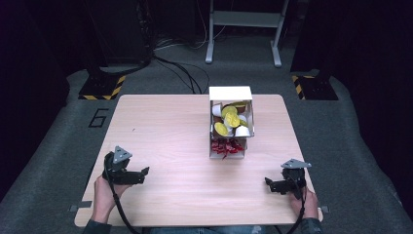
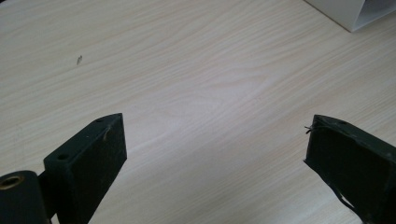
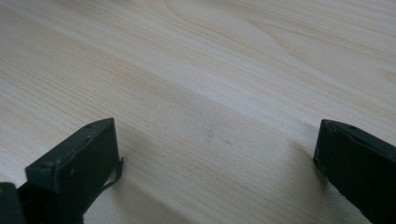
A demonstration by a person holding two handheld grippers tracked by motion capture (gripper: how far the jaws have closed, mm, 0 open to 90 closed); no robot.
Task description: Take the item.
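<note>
Looks like the very start here: both grippers sit low at the near edge of the table, nothing picked up yet. The left gripper has its jaws spread wide with bare wood between them, and the right gripper is the same, wide and holding nothing. The thing they'd go for is the white box out past the middle of the table, well apart from both hands, open on top with small white cups and yellow lids piled inside and something red at its near end; can't tell what the red stuff is. My guess is the next move is a reach forward and inward by one hand, probably the right since the box sits a bit that way, coming down over the rim. Nothing lies on the wood between hands and box. The box walls and the crowded pile are the only real bother, since the cups touch each other.
</note>
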